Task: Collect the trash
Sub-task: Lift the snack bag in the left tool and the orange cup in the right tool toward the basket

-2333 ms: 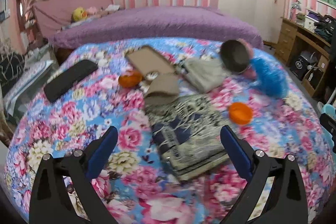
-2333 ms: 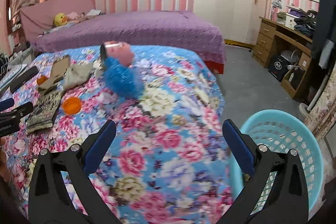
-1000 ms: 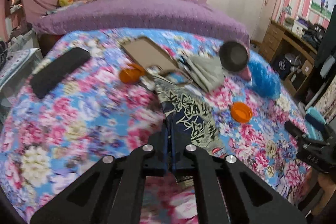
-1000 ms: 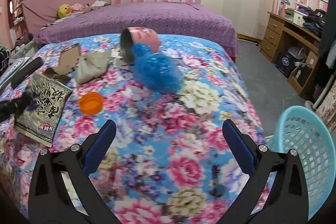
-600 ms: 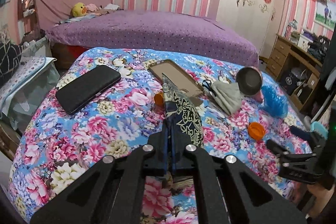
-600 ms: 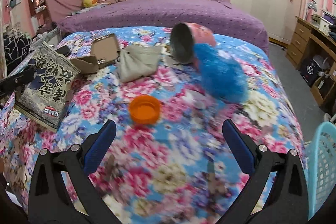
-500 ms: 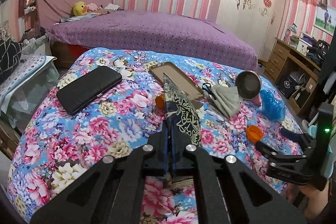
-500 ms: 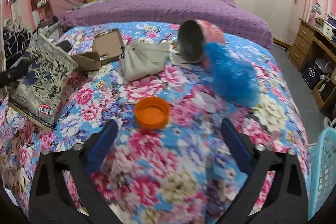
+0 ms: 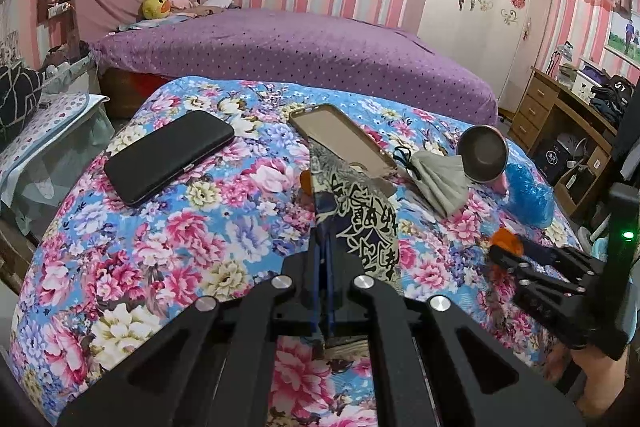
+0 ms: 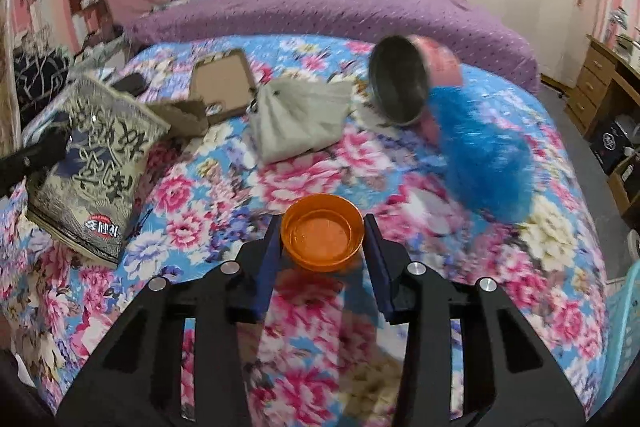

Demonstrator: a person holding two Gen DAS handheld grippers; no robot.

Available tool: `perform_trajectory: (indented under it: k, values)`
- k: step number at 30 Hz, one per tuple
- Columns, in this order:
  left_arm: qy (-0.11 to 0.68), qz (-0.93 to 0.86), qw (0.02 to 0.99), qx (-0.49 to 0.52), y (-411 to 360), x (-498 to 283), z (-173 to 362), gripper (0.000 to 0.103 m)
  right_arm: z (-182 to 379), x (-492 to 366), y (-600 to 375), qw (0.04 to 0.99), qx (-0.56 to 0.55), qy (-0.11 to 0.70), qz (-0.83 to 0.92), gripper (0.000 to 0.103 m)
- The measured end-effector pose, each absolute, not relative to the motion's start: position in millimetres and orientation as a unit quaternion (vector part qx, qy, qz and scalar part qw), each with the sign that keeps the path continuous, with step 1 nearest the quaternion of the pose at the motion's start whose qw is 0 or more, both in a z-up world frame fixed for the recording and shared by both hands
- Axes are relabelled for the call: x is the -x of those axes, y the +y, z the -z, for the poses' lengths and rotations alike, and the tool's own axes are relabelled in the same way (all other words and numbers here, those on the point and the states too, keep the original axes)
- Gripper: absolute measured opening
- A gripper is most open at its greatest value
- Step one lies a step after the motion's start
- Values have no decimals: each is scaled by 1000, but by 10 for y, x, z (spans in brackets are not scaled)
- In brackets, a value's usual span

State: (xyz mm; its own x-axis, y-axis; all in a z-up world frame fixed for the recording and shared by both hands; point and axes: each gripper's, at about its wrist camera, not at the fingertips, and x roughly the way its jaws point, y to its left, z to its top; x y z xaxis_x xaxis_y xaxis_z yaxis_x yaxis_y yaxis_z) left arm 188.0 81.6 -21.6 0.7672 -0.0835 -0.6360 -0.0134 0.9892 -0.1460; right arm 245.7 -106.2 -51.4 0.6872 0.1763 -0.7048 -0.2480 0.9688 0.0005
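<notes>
Floral bedspread (image 10: 192, 195) now shows the right tool (image 10: 323, 227) closing around the orange cap (image 10: 322, 231), where earlier it gaped empty; left tool (image 9: 325, 267) grips the printed packet (image 9: 360, 219), so two trash pieces are nearly secured.

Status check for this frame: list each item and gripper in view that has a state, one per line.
left gripper: shut on the snack bag
snack bag: lifted, held by one edge
right gripper: jaws closing around the orange cap
orange cap: open side up, on the bedspread
tin can: tipped on its side
phone case: lying empty, inside up
</notes>
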Motion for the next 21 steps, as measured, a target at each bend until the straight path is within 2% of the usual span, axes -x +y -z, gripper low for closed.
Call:
perform_trajectory:
  k: [21]
  values:
    - [351,58,933,49,203,-1641,277,3,384,-1900,-1991,932,23,357,-60,41]
